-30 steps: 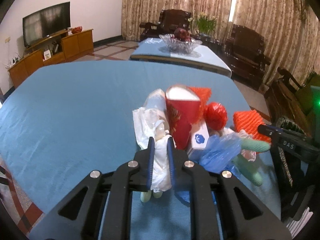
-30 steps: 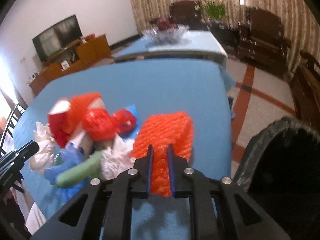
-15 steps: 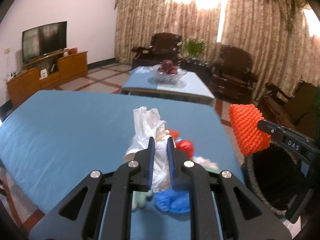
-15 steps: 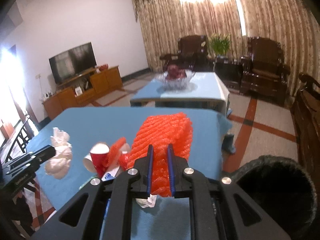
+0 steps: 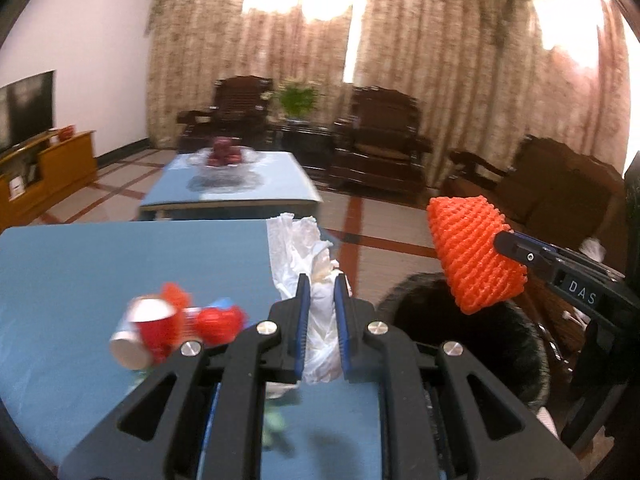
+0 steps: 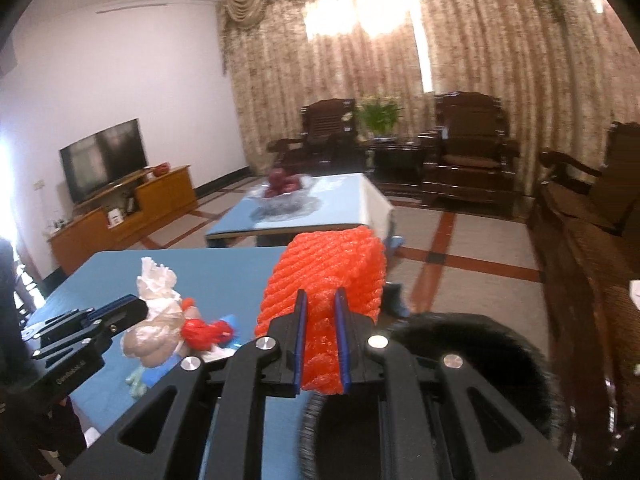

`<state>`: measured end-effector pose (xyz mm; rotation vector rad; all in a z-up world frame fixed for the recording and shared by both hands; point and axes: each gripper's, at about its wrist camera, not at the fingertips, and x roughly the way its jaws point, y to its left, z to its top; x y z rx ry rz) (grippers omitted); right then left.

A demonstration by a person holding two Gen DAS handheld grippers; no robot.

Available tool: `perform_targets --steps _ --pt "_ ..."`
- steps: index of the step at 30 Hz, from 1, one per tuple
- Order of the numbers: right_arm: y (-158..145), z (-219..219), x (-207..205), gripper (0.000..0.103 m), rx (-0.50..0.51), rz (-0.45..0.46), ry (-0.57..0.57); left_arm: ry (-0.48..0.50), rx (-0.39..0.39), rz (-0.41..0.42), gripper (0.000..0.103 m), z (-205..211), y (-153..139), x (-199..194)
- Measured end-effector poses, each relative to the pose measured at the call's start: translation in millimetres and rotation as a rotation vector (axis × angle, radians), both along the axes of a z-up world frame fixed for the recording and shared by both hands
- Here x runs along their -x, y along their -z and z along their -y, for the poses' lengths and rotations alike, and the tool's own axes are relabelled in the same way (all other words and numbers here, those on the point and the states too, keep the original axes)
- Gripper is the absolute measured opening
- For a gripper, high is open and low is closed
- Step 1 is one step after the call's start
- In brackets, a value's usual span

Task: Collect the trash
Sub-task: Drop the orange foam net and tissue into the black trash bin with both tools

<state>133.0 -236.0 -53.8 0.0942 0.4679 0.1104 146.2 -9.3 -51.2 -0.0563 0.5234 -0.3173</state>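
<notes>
My left gripper (image 5: pixel 320 320) has its jaws pinching a crumpled white plastic bag (image 5: pixel 308 264), which sticks up between the blue pads and hangs above the near corner of the blue tabletop (image 5: pixel 80 264). My right gripper (image 6: pixel 320 336) has its jaws clamped on an orange foam net (image 6: pixel 328 276), lifted clear of the tabletop, right above the rim of the black trash bin (image 6: pixel 472 340). From the left camera that same net shows off to the right, over the bin's dark mouth (image 5: pixel 460 320). Down on the tabletop, left of my left jaws, a little heap of rubbish waits: a red paper cup (image 5: pixel 150 330) on its side, a crumpled red wrapper (image 5: pixel 220 320) just beside it, a bit of blue packaging behind, all a little blurred. Something pale green (image 6: pixel 138 382) lies at the tabletop's near edge; I can't tell what it is. Beyond, a second table (image 6: pixel 320 208) carries a glass bowl of fruit (image 6: pixel 282 188).
</notes>
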Motion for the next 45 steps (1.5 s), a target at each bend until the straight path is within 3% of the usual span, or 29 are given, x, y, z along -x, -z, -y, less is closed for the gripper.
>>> perform_targets --steps 12,14,15,16,20,21,22,24,27,30,37,45 --pt "32.1 88.2 23.8 0.015 0.024 -0.085 0.203 0.227 0.021 -0.068 0.013 126.0 31.6 -23.2" --pt "38.3 97.2 24.7 0.019 0.028 -0.106 0.227 0.255 0.025 -0.088 0.015 140.1 37.0 -25.5" --pt "42.7 103.3 25.9 0.020 0.032 -0.118 0.252 0.260 0.022 -0.094 0.026 144.5 40.5 -25.5" --pt "46.0 107.7 27.2 0.025 0.030 -0.125 0.265 0.265 0.023 -0.098 0.038 146.9 42.5 -26.1" --pt "53.2 119.8 32.5 0.044 0.018 -0.137 0.307 0.261 0.018 -0.095 0.049 149.7 47.0 -21.8" --pt "52.6 120.9 33.2 0.057 0.015 -0.137 0.311 0.250 0.015 -0.092 0.053 150.1 47.2 -21.4" --pt "52.5 120.2 34.4 0.074 0.013 -0.134 0.320 0.235 0.012 -0.088 0.057 143.6 47.6 -18.5" --pt "49.9 112.5 36.4 0.090 0.026 -0.115 0.342 0.195 0.001 -0.076 0.064 126.2 47.8 -13.0" --pt "43.1 88.5 34.3 0.097 0.054 -0.079 0.302 0.118 -0.032 -0.048 0.071 95.3 46.0 -1.8" --pt "40.0 56.7 29.8 0.097 0.071 -0.050 0.225 0.027 -0.056 -0.033 0.073 61.3 44.7 9.3" --pt "46.2 -17.8 12.5 0.097 0.001 -0.004 0.042 -0.178 -0.143 -0.013 0.074 -16.9 47.0 36.0" --pt "75.4 -88.3 6.0 0.097 0.035 0.020 -0.079 -0.269 -0.158 -0.075 0.073 -80.3 78.0 45.0"
